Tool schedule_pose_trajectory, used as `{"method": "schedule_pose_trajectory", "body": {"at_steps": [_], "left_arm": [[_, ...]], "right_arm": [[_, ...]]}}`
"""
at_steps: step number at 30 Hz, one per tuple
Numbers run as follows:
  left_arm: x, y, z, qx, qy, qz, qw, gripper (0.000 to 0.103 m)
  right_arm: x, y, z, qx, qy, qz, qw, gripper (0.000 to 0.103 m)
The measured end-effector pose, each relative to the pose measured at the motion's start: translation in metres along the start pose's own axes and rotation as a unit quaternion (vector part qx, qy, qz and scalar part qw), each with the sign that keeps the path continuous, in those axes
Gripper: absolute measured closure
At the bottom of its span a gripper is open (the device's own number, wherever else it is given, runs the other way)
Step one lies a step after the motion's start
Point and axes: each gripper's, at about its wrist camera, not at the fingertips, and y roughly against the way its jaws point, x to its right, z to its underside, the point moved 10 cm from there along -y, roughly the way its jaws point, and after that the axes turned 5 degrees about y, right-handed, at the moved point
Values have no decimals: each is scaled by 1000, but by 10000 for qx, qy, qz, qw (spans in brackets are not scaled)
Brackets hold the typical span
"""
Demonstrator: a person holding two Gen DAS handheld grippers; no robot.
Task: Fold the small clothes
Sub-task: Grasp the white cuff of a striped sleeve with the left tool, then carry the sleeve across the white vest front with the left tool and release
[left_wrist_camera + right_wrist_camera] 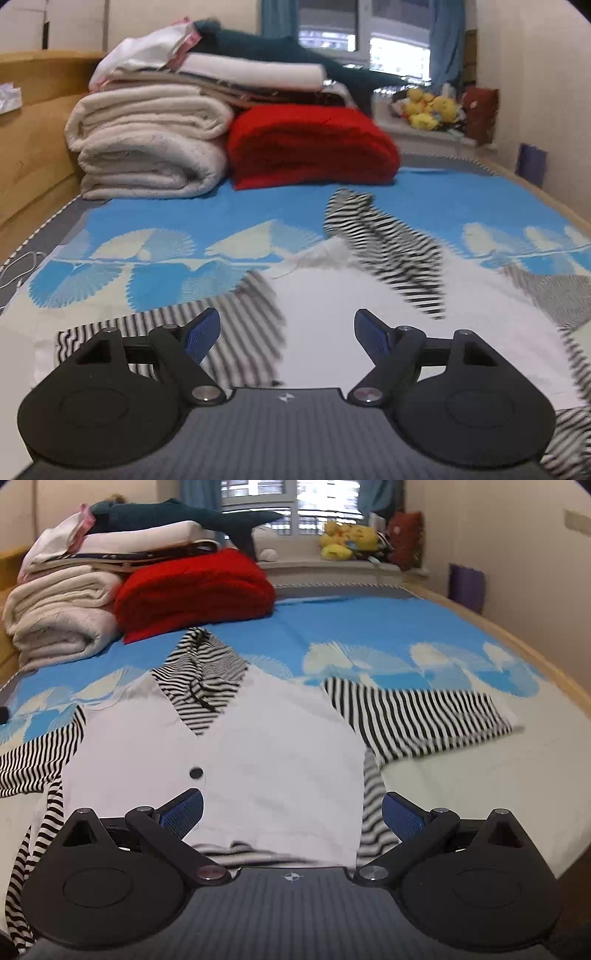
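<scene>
Nearest to us in the right wrist view, our right gripper (291, 812) hangs released, its blue pads spread wide with nothing between them. Directly ahead at 12 o'clock lies the small garment (229, 749), spread flat on the bed cover (424, 627); its hem sits just in front of the pads. The white front panel carries one dark button (196, 773) toward 11 o'clock. A striped hood (202, 675) rests at the collar further along 12 o'clock. One striped sleeve (417, 716) stretches out toward 2 o'clock, and the other striped sleeve (33, 760) trails toward 9 o'clock.

In the left wrist view, our left gripper (287, 334) is likewise released, jaws apart and holding nothing. The garment's white front lies under and just ahead of it, with striped cloth beneath the 10 o'clock pad. The hood shows blurred at 1 o'clock.

Farther on, at 11 o'clock, a folded red blanket (195, 590) sits beside a stack of cream quilts (59, 616). Beyond them, at 1 o'clock, yellow plush toys (347, 539) sit on the window ledge (332, 566).
</scene>
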Motion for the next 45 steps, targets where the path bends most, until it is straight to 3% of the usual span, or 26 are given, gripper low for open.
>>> {"method": "schedule_pose_trajectory", "body": {"at_steps": [2,4,6,10,15,17,19,23,28,30,32,36,38,39,40,41,43,45], "left_arm": [[-25,-20,8,-170,63,-154,9997,32],[-54,-36,12,-435,433,-337,9975,45],[-80,-45,9,-479,842,-375,9946,47],[-133,-58,9,-548,1086,-798,9894,56],[-199,-73,25,-854,1805,-1100,9737,56],[-225,-81,37,-1080,2240,-1168,9615,56],[-246,-88,51,-1287,2869,-1098,9429,56],[-285,-87,72,-1458,3877,-1325,9005,56],[-318,-85,96,-1547,4838,-1575,8469,55],[-328,-85,103,-1559,5073,-1698,8304,55],[-334,-86,103,-1481,5243,-1651,8222,55],[-338,-92,97,-1373,5172,-1709,8273,57],[-337,-93,94,-1382,5038,-1884,8316,80],[-336,-93,93,-1415,4926,-2011,8348,97],[-332,-90,91,-1426,4766,-2129,8409,97],[-328,-90,84,-1436,4531,-2276,8499,97],[-307,-88,57,-1339,3751,-2526,8818,97],[-275,-85,23,-1001,3223,-2335,9119,98]], "right_arm": [[-6,1,-25,207,235,3,9995,1],[-15,0,-54,455,369,-109,9982,1],[-28,-5,-82,706,459,-341,9959,1],[-58,-23,-128,1146,657,-855,9875,5],[-80,-49,-144,1528,629,-1132,9797,8],[-85,-67,-136,1248,589,-1118,9841,20],[-94,-81,-133,1031,632,-1304,9841,28],[-103,-90,-138,1085,1057,-1111,9822,31],[-95,-104,-142,887,892,-1112,9858,32],[-91,-108,-143,852,820,-1048,9874,32],[-87,-113,-142,780,746,-950,9896,32],[-84,-125,-137,531,547,-939,9927,32],[-79,-130,-133,391,460,-916,9940,32],[-76,-133,-130,311,444,-888,9946,32],[-74,-135,-128,221,444,-847,9952,32],[-71,-139,-124,105,461,-789,9958,32],[-65,-146,-115,-127,561,-672,9961,32],[-59,-153,-106,-332,650,-564,9957,33]]}}
